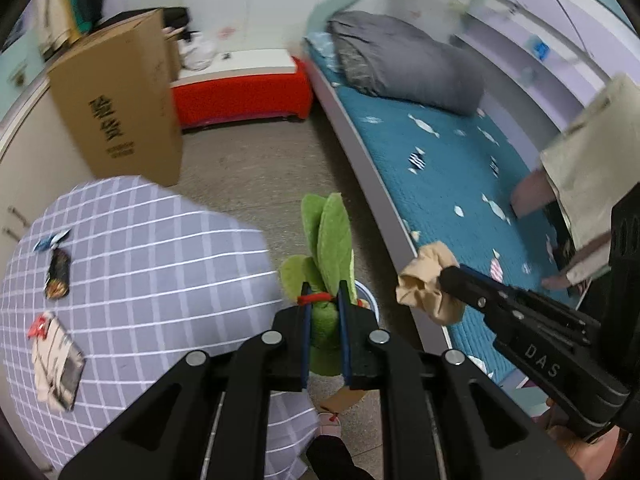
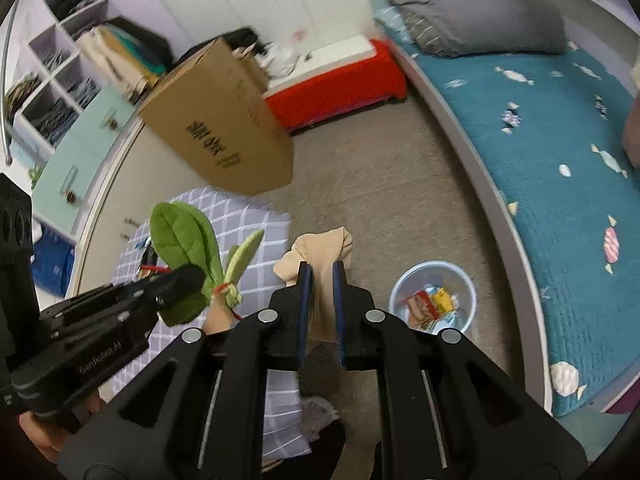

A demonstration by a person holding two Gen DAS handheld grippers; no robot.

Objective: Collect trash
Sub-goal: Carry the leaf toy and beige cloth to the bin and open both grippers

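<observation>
My left gripper (image 1: 323, 294) is shut on a green plush vegetable toy (image 1: 326, 232) tied with red string, held above the floor; it also shows in the right wrist view (image 2: 188, 240). My right gripper (image 2: 322, 270) is shut on a beige cloth (image 2: 322, 248), which also shows in the left wrist view (image 1: 426, 280). A pale blue trash bin (image 2: 434, 296) with wrappers inside stands on the floor to the right of the right gripper. Several wrappers (image 1: 58, 272) lie on the grey checked tablecloth (image 1: 160, 260).
A bed with a teal cover (image 1: 440, 168) and a grey pillow (image 1: 400, 60) runs along the right. A tall cardboard box (image 1: 120, 100) stands by the table, a red bench (image 1: 244, 94) behind it. Shelves and cupboards (image 2: 60, 80) line the left wall.
</observation>
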